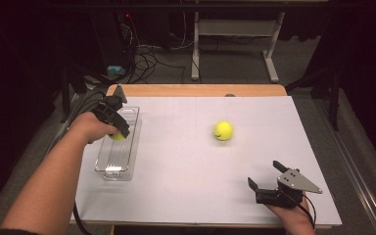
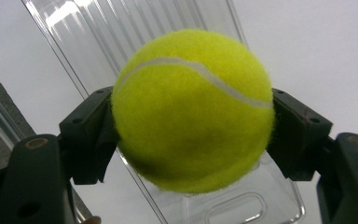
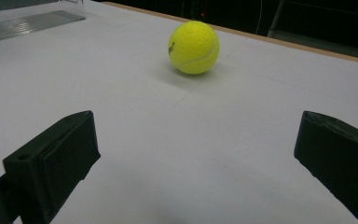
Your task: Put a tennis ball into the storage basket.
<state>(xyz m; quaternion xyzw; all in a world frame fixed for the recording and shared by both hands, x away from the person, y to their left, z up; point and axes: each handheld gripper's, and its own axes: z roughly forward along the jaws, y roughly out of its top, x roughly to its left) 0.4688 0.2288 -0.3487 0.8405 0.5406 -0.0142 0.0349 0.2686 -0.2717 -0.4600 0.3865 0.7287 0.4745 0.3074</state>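
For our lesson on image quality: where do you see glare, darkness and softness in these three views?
High view: room beyond the table is dark. Left gripper view: glare streaks the clear tray; the held tennis ball is slightly soft. Right gripper view: the second ball casts a faint shadow; near jaws blurred.

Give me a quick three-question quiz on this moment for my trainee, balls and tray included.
1. True or false: the left gripper is clamped on a tennis ball.
2. What lies under that held ball: A) the clear tray, B) bare table, C) the floor?
3. How do the right gripper's jaws stand, and where is the second ball?

Key
1. True.
2. A; the left gripper view shows the tray beneath it.
3. Wide open with nothing between them; the second ball rests on the white table ahead of them, untouched.
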